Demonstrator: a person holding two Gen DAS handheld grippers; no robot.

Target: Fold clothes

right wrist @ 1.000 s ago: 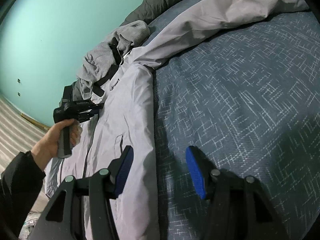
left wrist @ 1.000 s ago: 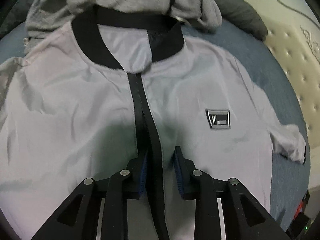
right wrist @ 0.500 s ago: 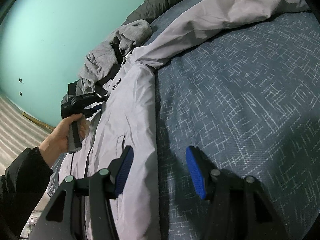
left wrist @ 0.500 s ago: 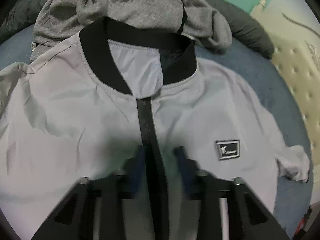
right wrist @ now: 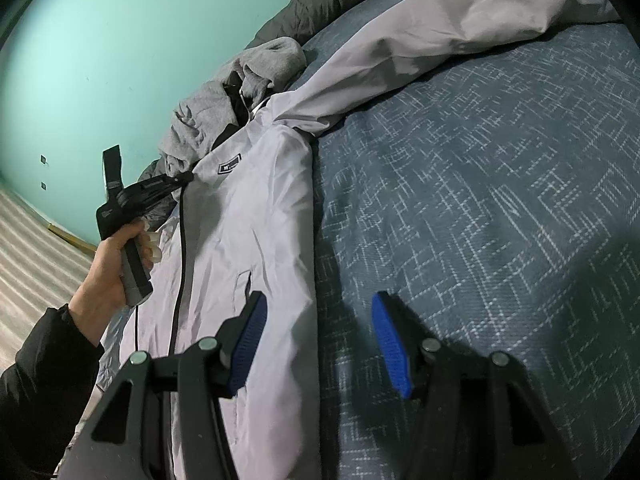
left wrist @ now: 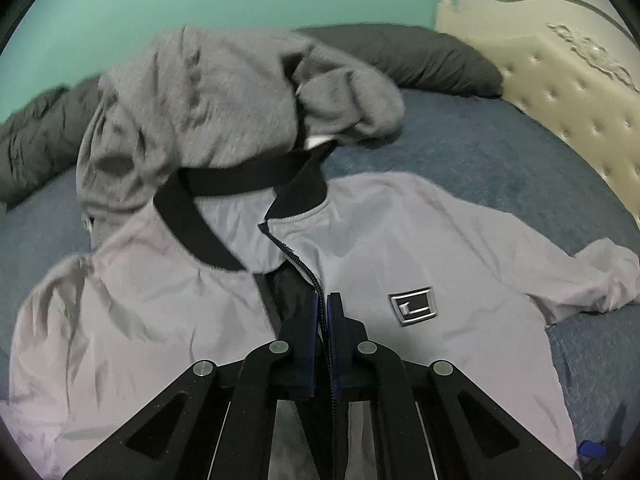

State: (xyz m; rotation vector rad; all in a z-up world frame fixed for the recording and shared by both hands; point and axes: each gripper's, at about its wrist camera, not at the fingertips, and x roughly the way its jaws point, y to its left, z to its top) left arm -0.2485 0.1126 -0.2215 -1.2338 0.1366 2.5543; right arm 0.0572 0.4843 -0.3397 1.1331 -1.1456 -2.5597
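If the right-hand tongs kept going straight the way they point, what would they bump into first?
Probably the blue bedspread: the open right tongs straddle the jacket edge, aiming along the bed toward its sleeve. Depth is unclear.

Light grey jacket (left wrist: 400,248) with black ribbed collar (left wrist: 188,216) lies front-up, partly unzipped, zipper edge (left wrist: 308,276) pinched between the left jaws. Crumpled grey hoodie (left wrist: 208,108) sits beyond them, overlapping that collar.
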